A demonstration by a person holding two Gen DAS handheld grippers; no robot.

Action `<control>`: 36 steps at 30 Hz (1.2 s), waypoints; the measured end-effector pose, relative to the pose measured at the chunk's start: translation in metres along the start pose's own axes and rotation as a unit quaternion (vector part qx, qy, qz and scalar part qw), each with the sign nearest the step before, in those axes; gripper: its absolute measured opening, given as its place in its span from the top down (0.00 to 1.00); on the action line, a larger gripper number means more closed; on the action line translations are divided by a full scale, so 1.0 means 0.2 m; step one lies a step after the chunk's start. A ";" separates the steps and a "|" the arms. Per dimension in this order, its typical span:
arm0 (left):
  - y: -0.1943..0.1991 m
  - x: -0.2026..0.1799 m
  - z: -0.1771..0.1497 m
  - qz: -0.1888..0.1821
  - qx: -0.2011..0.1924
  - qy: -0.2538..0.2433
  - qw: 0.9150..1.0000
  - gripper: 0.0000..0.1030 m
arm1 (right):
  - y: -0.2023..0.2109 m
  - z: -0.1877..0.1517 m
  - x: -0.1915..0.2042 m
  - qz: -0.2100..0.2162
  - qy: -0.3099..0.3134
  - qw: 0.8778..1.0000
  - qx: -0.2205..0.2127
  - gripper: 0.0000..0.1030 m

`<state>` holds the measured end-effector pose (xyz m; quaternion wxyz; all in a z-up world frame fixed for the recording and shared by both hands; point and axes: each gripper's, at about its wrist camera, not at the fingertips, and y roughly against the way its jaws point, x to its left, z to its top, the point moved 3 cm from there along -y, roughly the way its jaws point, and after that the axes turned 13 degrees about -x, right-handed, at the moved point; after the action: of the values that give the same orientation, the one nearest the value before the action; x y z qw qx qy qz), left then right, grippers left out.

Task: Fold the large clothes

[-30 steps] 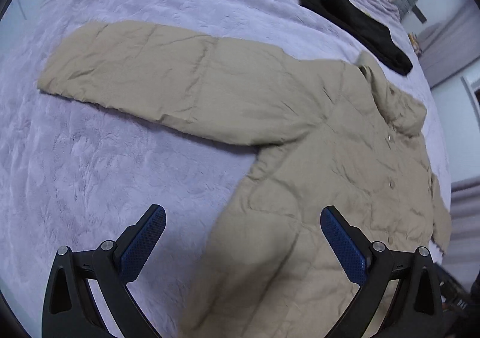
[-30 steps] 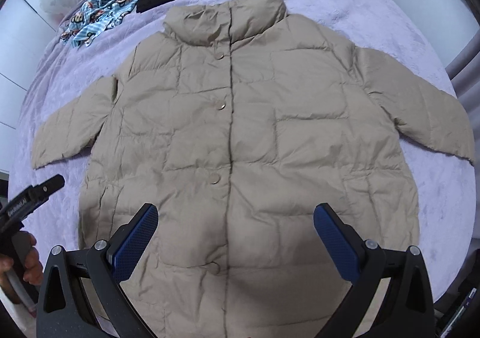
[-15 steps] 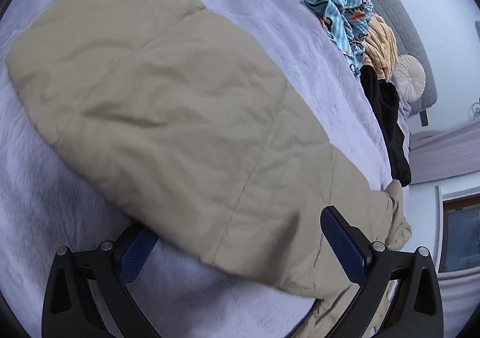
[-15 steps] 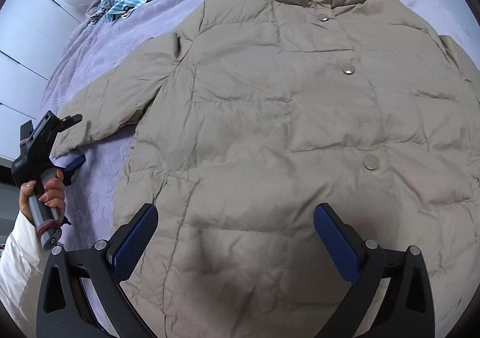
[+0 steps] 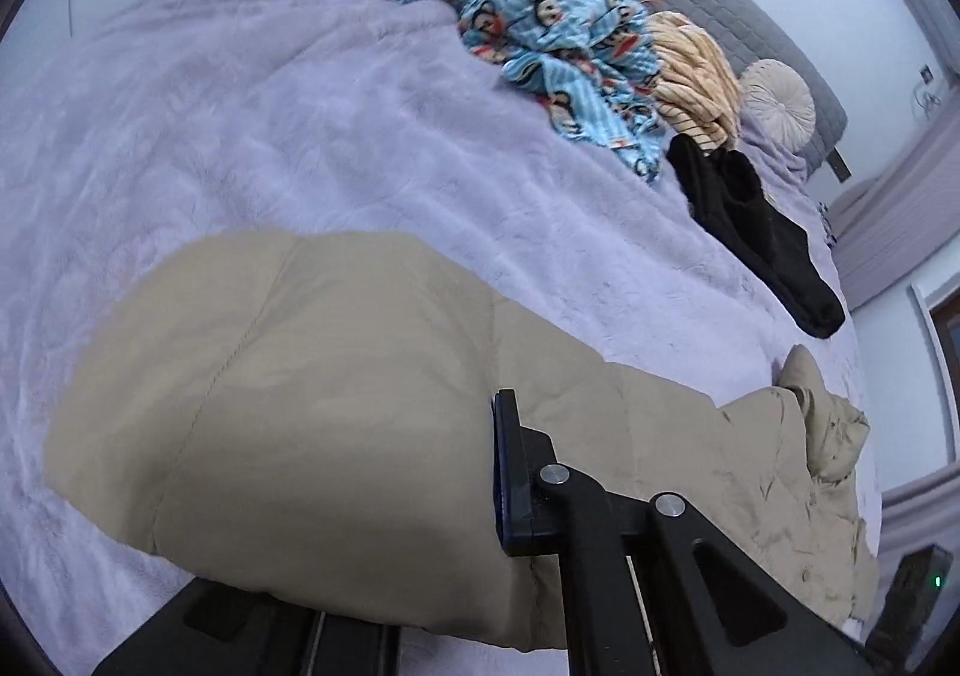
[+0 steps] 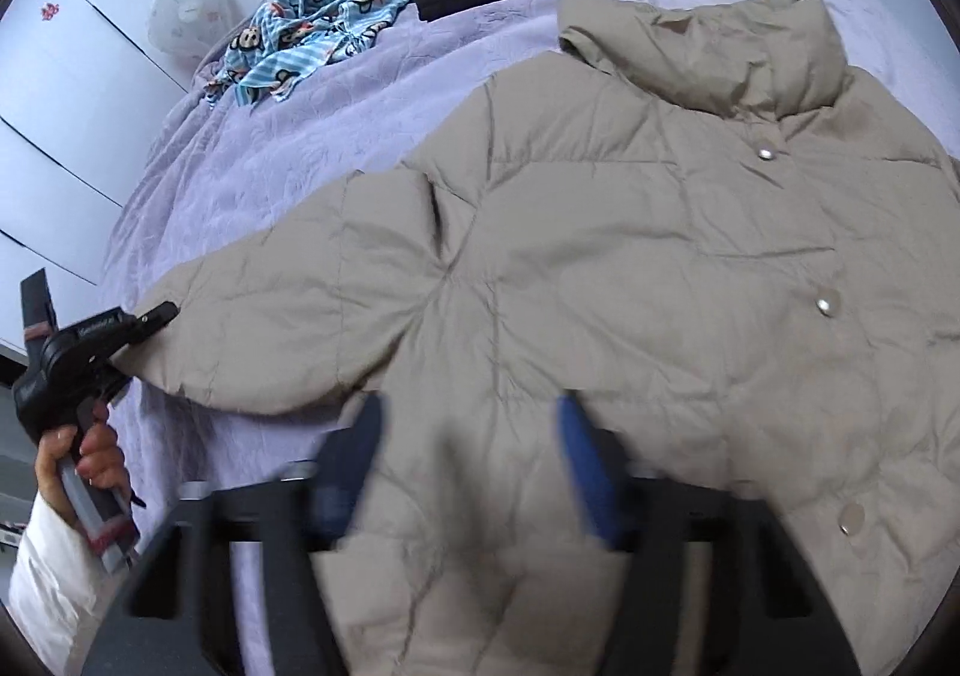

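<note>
Left gripper [image 6: 150,319] pinches the jacket [image 6: 660,280] sleeve cuff; right gripper [image 6: 468,454] is closing over the jacket's side on the bed [image 6: 252,165].

Two close wrist views (shared jacket [image 6: 600,286])
</note>
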<state>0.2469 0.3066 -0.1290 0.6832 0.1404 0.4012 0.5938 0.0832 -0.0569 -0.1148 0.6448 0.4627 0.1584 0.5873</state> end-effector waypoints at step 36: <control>0.05 -2.02 -1.27 -0.127 0.068 -0.387 0.911 0.05 | 0.45 -0.01 -1.24 -0.072 -0.067 0.995 0.011 0.87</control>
<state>0.0687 -0.1373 -0.1301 0.8434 0.3529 0.1596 0.3724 -0.0373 -0.2902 -0.1297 0.6897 0.4956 0.1543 0.5049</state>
